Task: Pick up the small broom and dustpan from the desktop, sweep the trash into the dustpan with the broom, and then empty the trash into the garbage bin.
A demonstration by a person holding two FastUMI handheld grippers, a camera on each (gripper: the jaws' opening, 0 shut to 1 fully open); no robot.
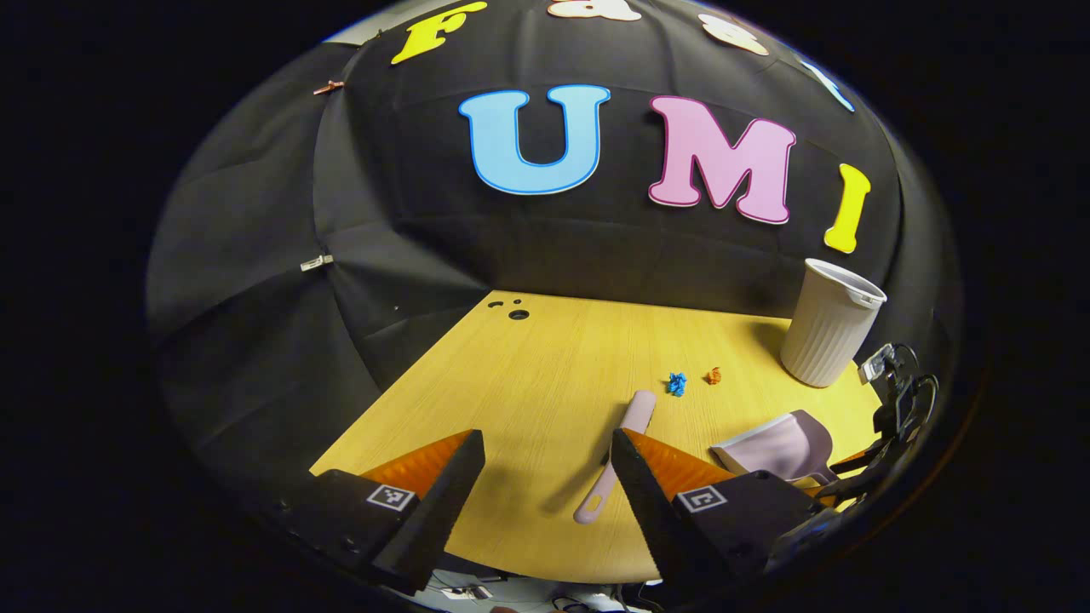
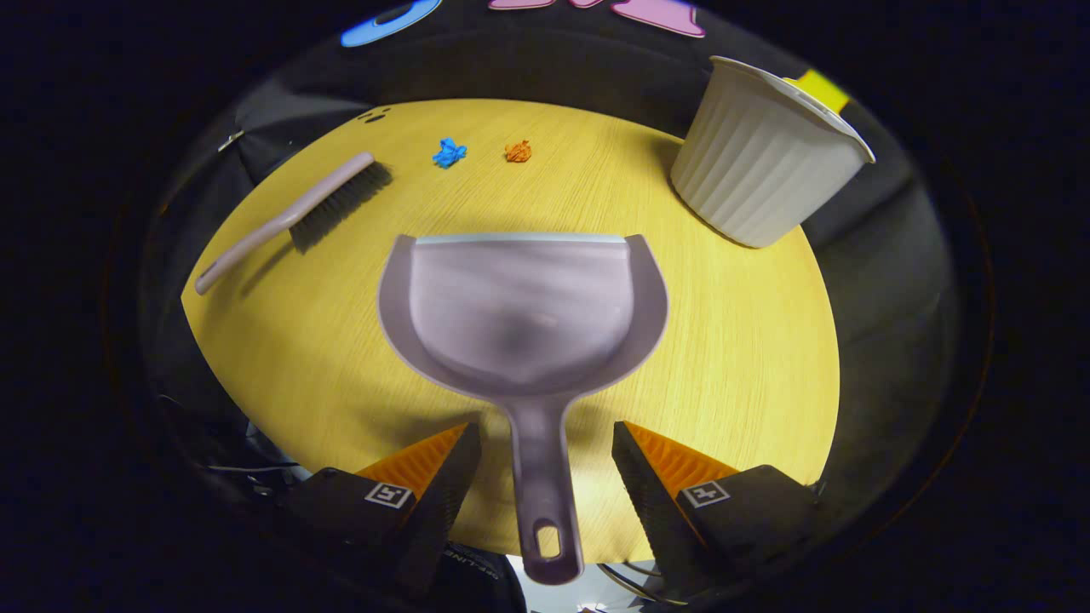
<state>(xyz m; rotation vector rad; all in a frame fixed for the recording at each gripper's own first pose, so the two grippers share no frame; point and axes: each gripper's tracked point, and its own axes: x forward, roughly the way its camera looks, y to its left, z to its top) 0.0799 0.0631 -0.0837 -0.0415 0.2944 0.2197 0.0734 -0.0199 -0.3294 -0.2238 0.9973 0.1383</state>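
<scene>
A pale pink dustpan (image 2: 524,311) lies flat on the yellow wooden desktop (image 2: 741,340), its handle (image 2: 541,494) running back between the fingers of my open right gripper (image 2: 545,447) without either finger pressing it. The small broom (image 2: 294,213) lies to its left, bristles toward the far side. A blue paper scrap (image 2: 449,153) and an orange scrap (image 2: 518,151) sit beyond the pan. In the left gripper view, the broom (image 1: 617,451) lies just ahead of my open left gripper (image 1: 545,455), its handle near the right-hand finger. The dustpan (image 1: 779,447) and the right gripper (image 1: 894,409) show at the right.
A white ribbed garbage bin (image 2: 762,166) stands on the desktop at the far right, also the bin (image 1: 830,323) in the left gripper view. Two cable holes (image 1: 511,311) mark the far left corner of the desktop (image 1: 528,383). Black cloth walls close the back and sides.
</scene>
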